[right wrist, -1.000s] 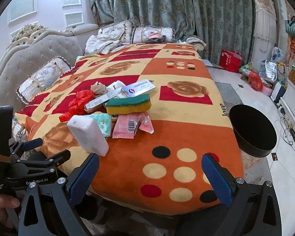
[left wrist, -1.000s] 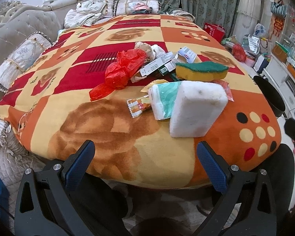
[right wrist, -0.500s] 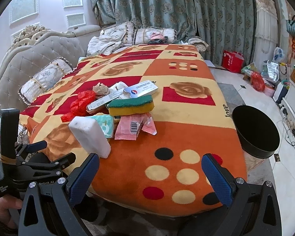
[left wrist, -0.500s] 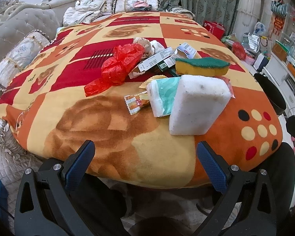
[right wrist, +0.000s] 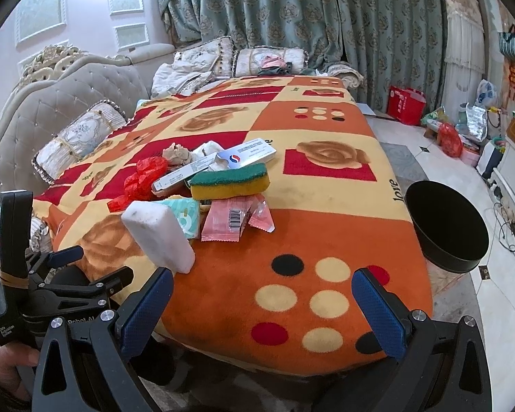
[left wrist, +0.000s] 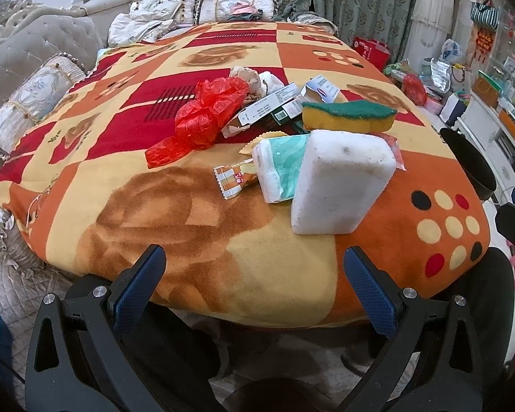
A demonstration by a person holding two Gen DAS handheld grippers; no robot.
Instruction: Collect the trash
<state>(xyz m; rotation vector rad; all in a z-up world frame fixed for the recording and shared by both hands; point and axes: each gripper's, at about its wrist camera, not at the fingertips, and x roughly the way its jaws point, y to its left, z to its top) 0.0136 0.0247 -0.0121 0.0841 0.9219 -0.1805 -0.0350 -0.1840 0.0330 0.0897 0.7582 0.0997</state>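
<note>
A heap of trash lies on the patterned blanket (left wrist: 127, 206): a white foam block (left wrist: 340, 182) (right wrist: 158, 237), a teal tissue pack (left wrist: 278, 168), a yellow-green sponge (left wrist: 346, 115) (right wrist: 230, 182), a crumpled red plastic bag (left wrist: 202, 116) (right wrist: 140, 178), a small orange wrapper (left wrist: 231, 180), pink wrappers (right wrist: 233, 219) and flat cartons (right wrist: 247, 152). My left gripper (left wrist: 254, 285) is open and empty, short of the blanket's near edge. My right gripper (right wrist: 262, 305) is open and empty too, over the spotted corner. A black bin (right wrist: 446, 226) stands on the floor to the right.
A grey tufted sofa (right wrist: 51, 103) with cushions runs along the left. Curtains hang behind. Bags and boxes (right wrist: 449, 137) clutter the floor at the far right. A hand holds the left gripper's handle (right wrist: 13, 309) at lower left in the right wrist view.
Both grippers have crept forward, so the trash heap looks slightly nearer. Both stay open; nothing was taken hold of.
</note>
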